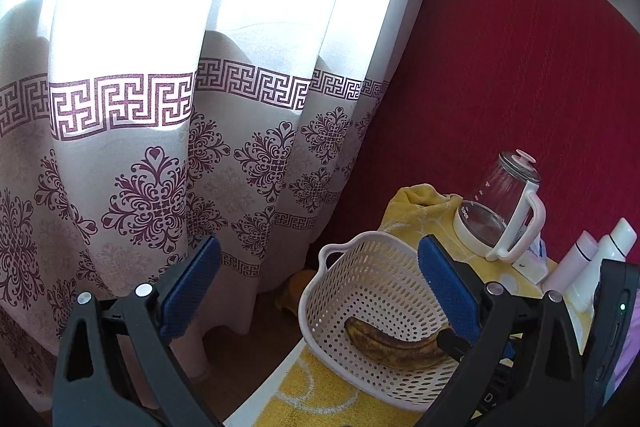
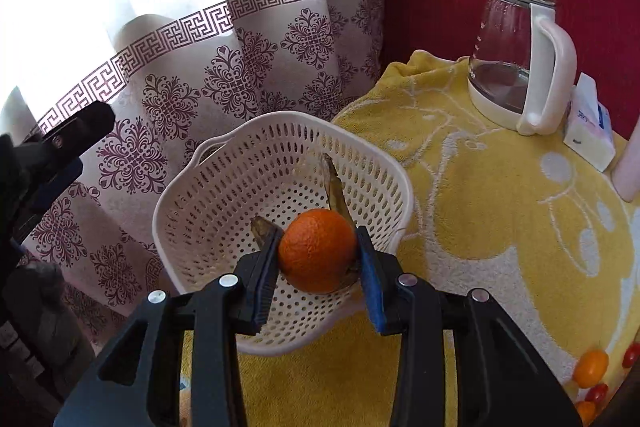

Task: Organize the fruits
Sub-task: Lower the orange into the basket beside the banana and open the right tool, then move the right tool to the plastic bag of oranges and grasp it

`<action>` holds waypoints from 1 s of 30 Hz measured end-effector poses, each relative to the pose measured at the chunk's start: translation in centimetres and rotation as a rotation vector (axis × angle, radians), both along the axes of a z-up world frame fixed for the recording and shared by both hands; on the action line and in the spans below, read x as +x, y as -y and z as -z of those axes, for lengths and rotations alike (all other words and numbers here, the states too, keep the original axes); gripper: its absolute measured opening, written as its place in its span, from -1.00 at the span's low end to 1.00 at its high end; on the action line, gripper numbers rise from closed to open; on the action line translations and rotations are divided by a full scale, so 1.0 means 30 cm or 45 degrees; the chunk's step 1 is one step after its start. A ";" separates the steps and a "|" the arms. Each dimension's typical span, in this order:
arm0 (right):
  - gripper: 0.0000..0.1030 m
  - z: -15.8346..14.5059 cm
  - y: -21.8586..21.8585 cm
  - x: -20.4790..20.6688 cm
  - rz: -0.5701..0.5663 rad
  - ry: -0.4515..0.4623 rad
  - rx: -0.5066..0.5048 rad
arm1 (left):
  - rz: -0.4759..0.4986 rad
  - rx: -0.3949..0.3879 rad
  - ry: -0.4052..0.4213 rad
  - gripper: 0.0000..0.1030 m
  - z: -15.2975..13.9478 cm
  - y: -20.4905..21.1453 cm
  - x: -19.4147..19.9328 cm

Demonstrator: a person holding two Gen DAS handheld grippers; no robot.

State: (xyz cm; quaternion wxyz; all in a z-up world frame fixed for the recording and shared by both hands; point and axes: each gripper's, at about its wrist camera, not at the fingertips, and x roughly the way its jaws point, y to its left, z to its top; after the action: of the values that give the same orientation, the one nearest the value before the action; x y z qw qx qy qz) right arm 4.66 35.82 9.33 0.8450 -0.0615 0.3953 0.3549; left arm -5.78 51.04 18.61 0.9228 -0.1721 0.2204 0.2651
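A white perforated basket [image 2: 280, 123] stands on a yellow towel, and a brown-spotted banana [image 2: 336, 187] lies inside it. My right gripper [image 2: 318, 255] is shut on an orange [image 2: 318, 251], held over the near part of the basket and just above the banana. In the left wrist view the basket [image 1: 360, 291] and the banana [image 1: 396, 343] sit low and to the right. My left gripper [image 1: 318, 247] is open and empty, raised to the left of the basket. Its right finger hides the orange there.
A glass kettle [image 2: 516, 67] with a white handle and a tissue pack [image 2: 588, 123] stand at the back right. A small orange fruit [image 2: 590, 367] and cherry tomatoes [image 2: 630, 355] lie on the towel [image 2: 480, 207] at the near right. White bottles [image 1: 600, 259] stand by the red wall. A patterned curtain [image 1: 160, 147] hangs on the left.
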 end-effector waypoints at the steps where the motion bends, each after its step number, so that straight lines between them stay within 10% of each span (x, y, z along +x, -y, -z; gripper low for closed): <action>1: -0.27 0.005 -0.002 0.028 0.013 -0.018 0.000 | 0.001 0.001 -0.004 0.94 0.004 -0.001 0.003; 14: -0.21 0.000 -0.045 -0.043 -0.124 -0.081 0.095 | -0.017 -0.022 -0.019 0.94 0.030 -0.029 0.007; 16: 0.04 -0.002 -0.047 -0.059 -0.117 -0.066 0.092 | -0.012 -0.017 -0.014 0.94 0.026 -0.025 0.004; 30: 0.18 0.011 0.106 -0.118 0.053 -0.003 0.118 | 0.016 0.000 -0.012 0.94 0.019 0.018 0.007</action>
State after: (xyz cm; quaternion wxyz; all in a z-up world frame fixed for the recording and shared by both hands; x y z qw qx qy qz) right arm 1.13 32.63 9.00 0.8536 -0.0135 0.3807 0.3552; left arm -5.56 50.51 18.03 0.9234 -0.1694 0.2258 0.2600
